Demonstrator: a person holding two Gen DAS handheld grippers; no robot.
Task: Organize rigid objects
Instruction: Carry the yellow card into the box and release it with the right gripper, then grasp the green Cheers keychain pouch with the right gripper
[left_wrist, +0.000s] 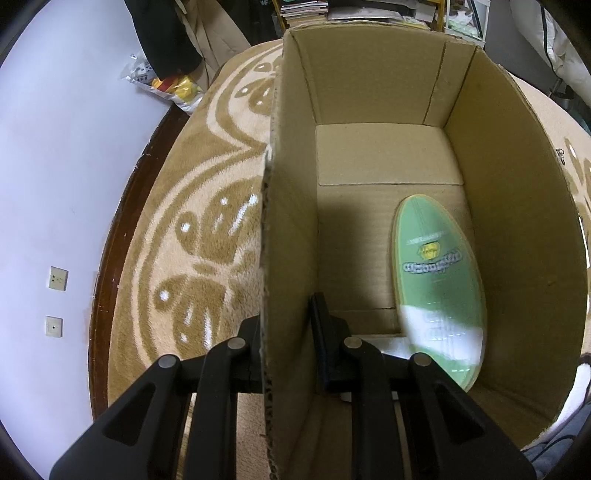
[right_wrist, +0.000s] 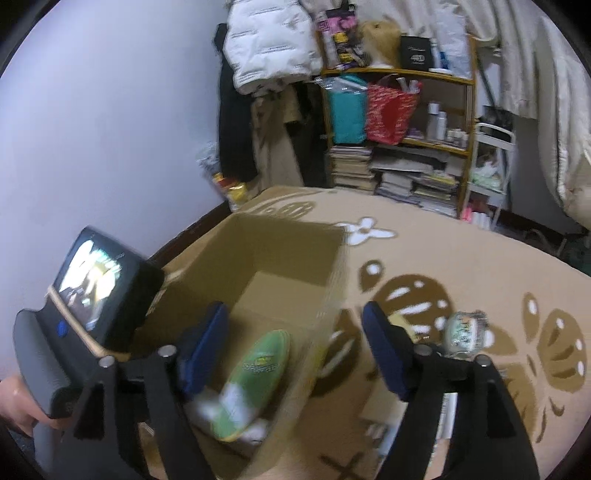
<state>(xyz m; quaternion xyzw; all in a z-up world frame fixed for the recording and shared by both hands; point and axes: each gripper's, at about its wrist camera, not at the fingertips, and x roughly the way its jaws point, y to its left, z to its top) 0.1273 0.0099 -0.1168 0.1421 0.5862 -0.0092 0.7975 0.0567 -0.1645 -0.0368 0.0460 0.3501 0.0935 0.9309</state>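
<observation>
An open cardboard box (left_wrist: 517, 206) stands on the patterned carpet. A green oval bottle (left_wrist: 437, 280) lies inside it, by the right wall. My left gripper (left_wrist: 284, 328) is shut on the box's left wall, one finger outside and one inside. In the right wrist view the box (right_wrist: 288, 251) is at lower left with the green bottle (right_wrist: 258, 373) in it. My right gripper (right_wrist: 295, 354) is open and empty above the box's right wall. The left gripper's body (right_wrist: 74, 325) shows at the left.
A small clear jar (right_wrist: 463, 334) lies on the carpet (right_wrist: 480, 266) right of the box. Shelves with books and bags (right_wrist: 399, 140) stand at the back. A snack bag (left_wrist: 173, 86) lies by the white wall.
</observation>
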